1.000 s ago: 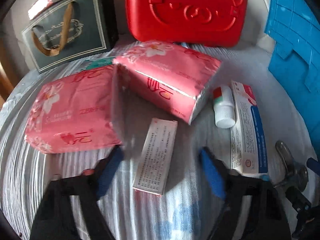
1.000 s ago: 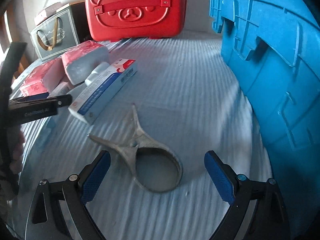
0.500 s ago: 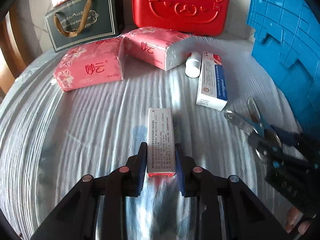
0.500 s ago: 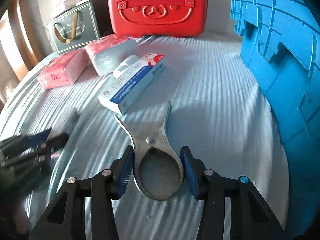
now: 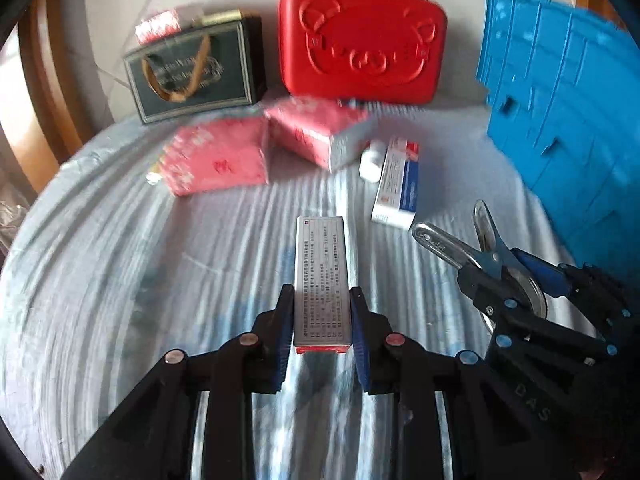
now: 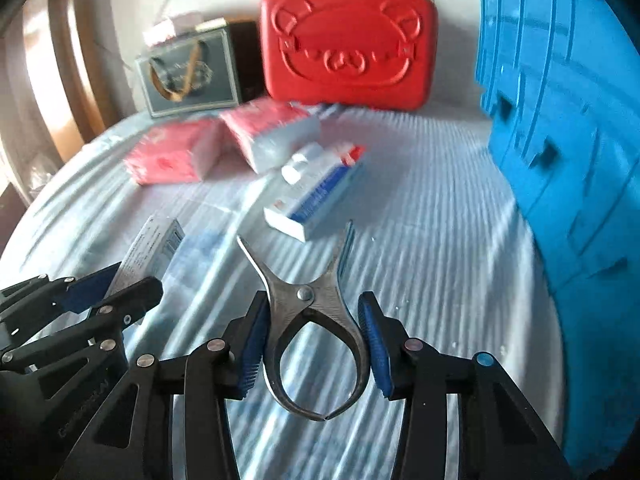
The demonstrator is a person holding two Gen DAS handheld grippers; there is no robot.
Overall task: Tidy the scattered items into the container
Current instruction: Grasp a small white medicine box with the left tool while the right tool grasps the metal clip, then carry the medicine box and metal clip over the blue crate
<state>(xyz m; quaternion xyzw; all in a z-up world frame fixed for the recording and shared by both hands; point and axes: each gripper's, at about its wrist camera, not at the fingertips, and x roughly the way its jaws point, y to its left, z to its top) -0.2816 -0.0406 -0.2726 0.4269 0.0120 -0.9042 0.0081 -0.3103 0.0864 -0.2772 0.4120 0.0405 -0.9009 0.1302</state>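
Observation:
My left gripper (image 5: 322, 320) is shut on a slim grey printed box (image 5: 322, 276) and holds it above the striped cloth. My right gripper (image 6: 314, 336) is shut on a metal clamp (image 6: 308, 316), also lifted; both show in the other view, the clamp (image 5: 456, 248) at the right and the box (image 6: 154, 246) at the left. The blue crate (image 5: 568, 120) stands at the right, also in the right wrist view (image 6: 560, 120). On the cloth lie two pink tissue packs (image 5: 220, 160), a white bottle (image 5: 372, 160) and a white-and-blue box (image 5: 396, 184).
A red bear-face case (image 5: 360, 52) and a dark gift bag (image 5: 192, 72) stand at the back. A wooden frame (image 5: 44, 92) runs along the left edge. The striped cloth (image 5: 140, 280) covers the surface.
Both grippers closed, the left on the grey box and the right on the clamp, then rose and drew back, so the scene now looks farther away.

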